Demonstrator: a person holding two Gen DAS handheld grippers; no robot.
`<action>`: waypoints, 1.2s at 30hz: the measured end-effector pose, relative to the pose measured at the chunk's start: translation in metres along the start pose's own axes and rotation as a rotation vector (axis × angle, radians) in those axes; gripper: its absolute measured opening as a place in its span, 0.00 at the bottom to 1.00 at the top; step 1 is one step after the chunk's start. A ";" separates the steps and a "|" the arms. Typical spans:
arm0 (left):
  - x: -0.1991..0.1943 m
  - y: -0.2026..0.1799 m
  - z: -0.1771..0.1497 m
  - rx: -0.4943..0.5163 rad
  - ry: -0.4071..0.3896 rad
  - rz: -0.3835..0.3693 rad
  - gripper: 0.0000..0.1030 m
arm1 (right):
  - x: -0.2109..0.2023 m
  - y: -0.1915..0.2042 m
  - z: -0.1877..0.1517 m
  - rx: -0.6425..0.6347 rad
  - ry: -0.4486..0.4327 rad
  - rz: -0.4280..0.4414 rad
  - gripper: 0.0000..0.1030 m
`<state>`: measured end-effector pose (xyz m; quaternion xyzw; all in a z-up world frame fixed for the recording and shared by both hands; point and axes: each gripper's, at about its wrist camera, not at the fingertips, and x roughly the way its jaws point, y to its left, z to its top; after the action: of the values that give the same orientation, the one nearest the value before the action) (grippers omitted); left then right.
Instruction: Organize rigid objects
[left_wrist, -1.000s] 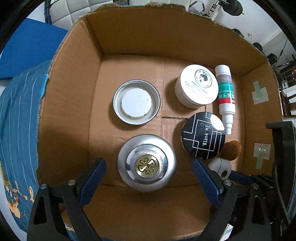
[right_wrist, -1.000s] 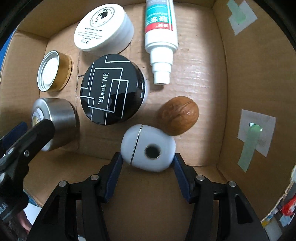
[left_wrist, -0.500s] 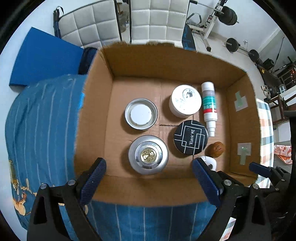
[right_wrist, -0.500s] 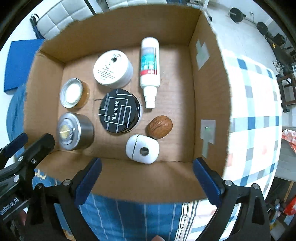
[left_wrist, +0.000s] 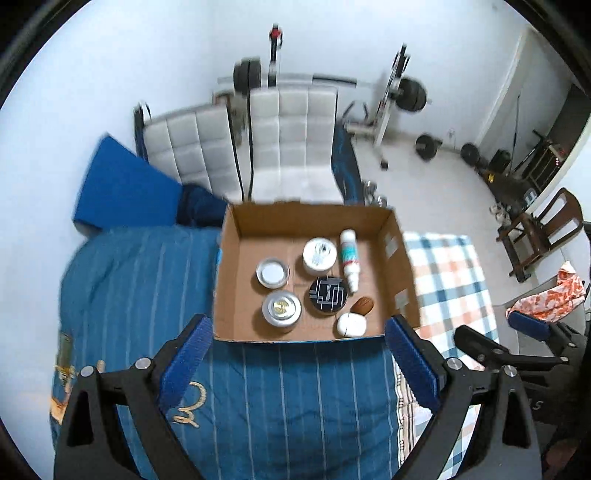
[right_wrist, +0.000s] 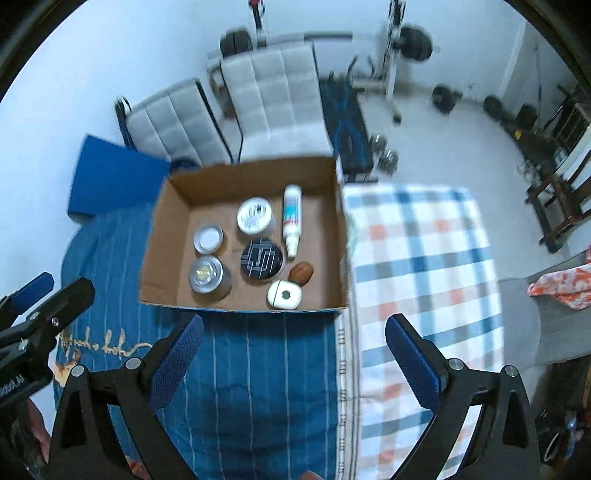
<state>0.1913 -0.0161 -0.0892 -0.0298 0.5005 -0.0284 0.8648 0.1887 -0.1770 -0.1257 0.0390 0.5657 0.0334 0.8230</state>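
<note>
Hung high and well back from the cardboard box, left gripper and right gripper both spread wide, gripping nothing. Probably finished (best kept clear of the walls). Inside the box: silver tin, small tin, white jar, black compact, bottle, walnut, white case.

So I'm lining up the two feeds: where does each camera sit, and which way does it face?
Left wrist: on the left gripper, above the blue bedspread, looking down at the cardboard box; its open fingers show, and the right gripper at the right edge.
Right wrist: on the right gripper, same downward look; its open fingers and the left gripper show.
Shared: the box, the walnut, the white chairs.
</note>
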 end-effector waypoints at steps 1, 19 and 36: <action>-0.015 -0.002 -0.002 0.003 -0.022 0.001 0.93 | -0.018 -0.001 -0.003 0.000 -0.022 -0.002 0.98; -0.152 -0.008 -0.049 0.002 -0.197 -0.017 0.93 | -0.192 0.000 -0.069 0.011 -0.257 -0.014 0.98; -0.182 -0.009 -0.064 0.001 -0.247 0.011 0.93 | -0.234 0.009 -0.081 -0.037 -0.339 -0.044 0.98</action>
<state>0.0446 -0.0123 0.0372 -0.0297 0.3901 -0.0200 0.9201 0.0292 -0.1888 0.0633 0.0164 0.4188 0.0189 0.9077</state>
